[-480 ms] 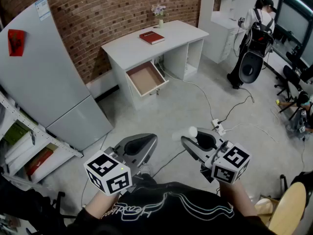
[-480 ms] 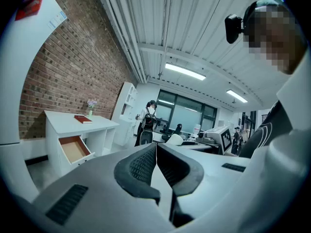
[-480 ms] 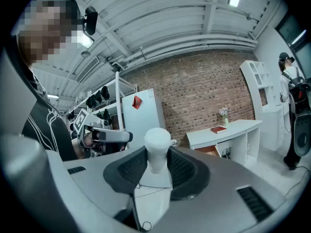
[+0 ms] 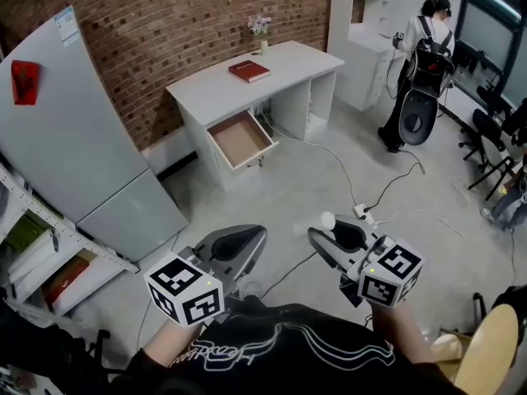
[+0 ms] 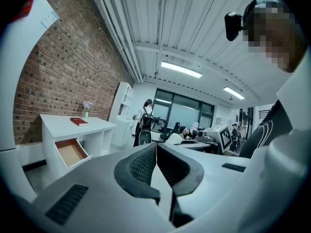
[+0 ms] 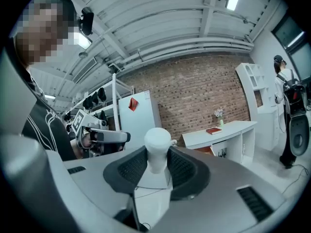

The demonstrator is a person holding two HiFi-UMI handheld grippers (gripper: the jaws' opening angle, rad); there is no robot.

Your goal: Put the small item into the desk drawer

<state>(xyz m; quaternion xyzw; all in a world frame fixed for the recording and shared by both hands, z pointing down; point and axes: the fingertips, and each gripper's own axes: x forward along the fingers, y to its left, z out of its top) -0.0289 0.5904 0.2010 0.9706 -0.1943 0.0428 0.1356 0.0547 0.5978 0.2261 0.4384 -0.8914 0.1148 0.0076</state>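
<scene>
My right gripper (image 4: 323, 227) is shut on a small white item (image 4: 327, 220) with a round head; the same white item (image 6: 157, 152) stands upright between the pads in the right gripper view. My left gripper (image 4: 257, 235) hangs beside it, jaws shut with nothing between them, as the left gripper view (image 5: 156, 152) also shows. The white desk (image 4: 255, 85) stands against the brick wall ahead, its drawer (image 4: 240, 138) pulled open with a bare brown bottom. Both grippers are held close to my body, well away from the desk.
A red book (image 4: 249, 71) and a small vase (image 4: 263, 44) sit on the desk. A grey fridge (image 4: 74, 130) stands left, shelving (image 4: 49, 253) nearer. Cables and a power strip (image 4: 362, 213) lie on the floor. A person (image 4: 416, 64) stands at back right.
The view has shifted slightly, so desk and person sit a little further left. Both grippers hold the same pose, the white item still in the right one.
</scene>
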